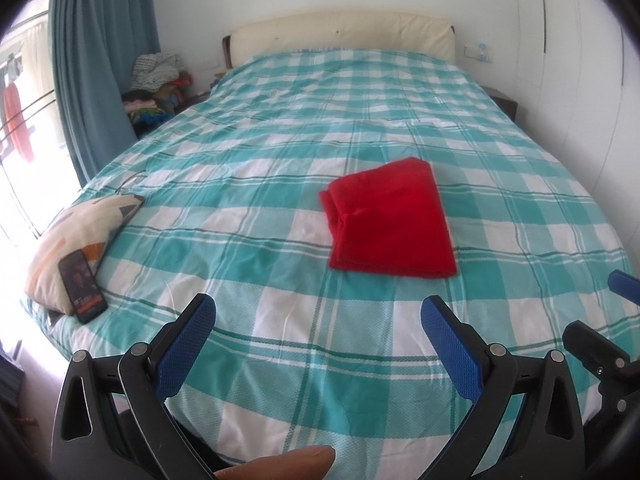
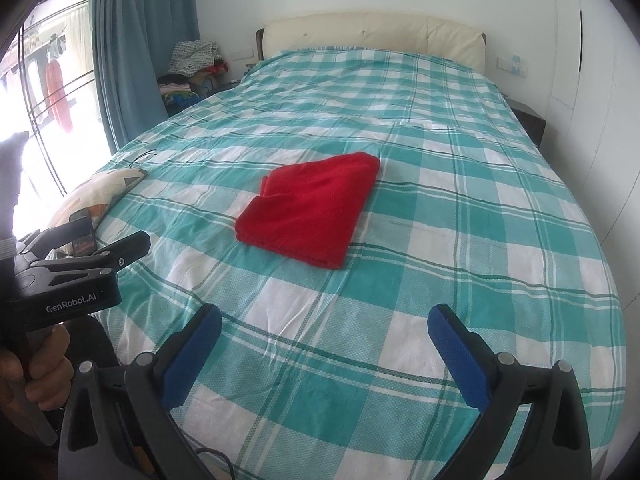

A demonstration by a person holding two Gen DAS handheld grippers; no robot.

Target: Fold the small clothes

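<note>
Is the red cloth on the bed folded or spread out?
Folded. The red cloth lies as a compact, layered rectangle on the checked bedspread, with stacked edges showing along its near side. Neither tongs touch it.

"GenRobot.AI" in white on the left tool's [image 2: 120,250] black body

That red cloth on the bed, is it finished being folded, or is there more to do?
It looks done: the red cloth lies as a neat layered rectangle on the checked bedspread. Nothing is in hand; the left gripper and right gripper both hover open, short of it. No other loose garment shows on the bed, only a pillow and phone. A clothes pile sits beside the bed.
</note>
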